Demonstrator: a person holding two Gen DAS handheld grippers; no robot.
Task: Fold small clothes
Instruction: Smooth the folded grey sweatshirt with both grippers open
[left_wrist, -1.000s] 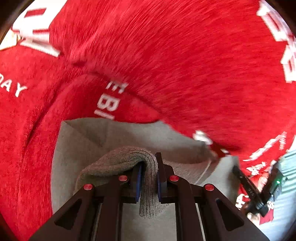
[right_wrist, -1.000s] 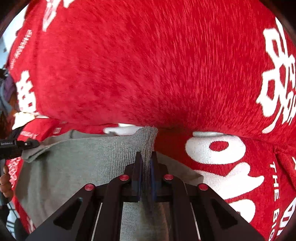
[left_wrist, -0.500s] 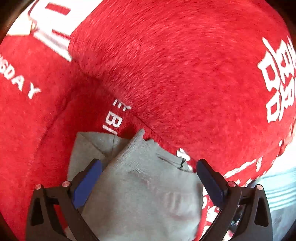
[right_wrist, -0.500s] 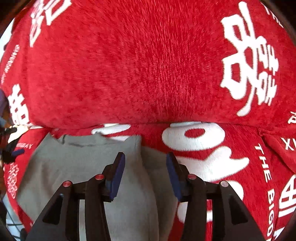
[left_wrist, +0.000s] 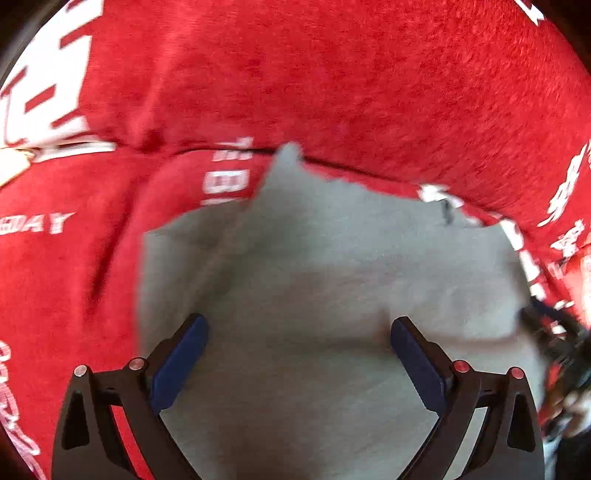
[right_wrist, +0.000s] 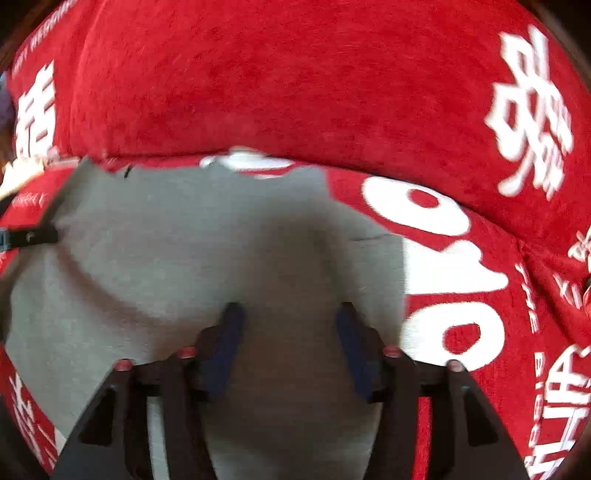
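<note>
The grey garment (left_wrist: 332, 280) is laid flat on the red blanket (left_wrist: 332, 74). Jaws of the left gripper (left_wrist: 299, 328) and right gripper (right_wrist: 288, 314) are spread above it, holding nothing. "DAY" (left_wrist: 48, 223) is printed left of the garment.

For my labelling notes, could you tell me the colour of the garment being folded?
Plain grey; the garment shows best in the left wrist view.

A plush red blanket (left_wrist: 369, 92) printed with white Chinese characters and English lettering is covering the whole surface and bunching into a raised fold (right_wrist: 295, 92) at the back, while daylight is falling across its nap.
</note>
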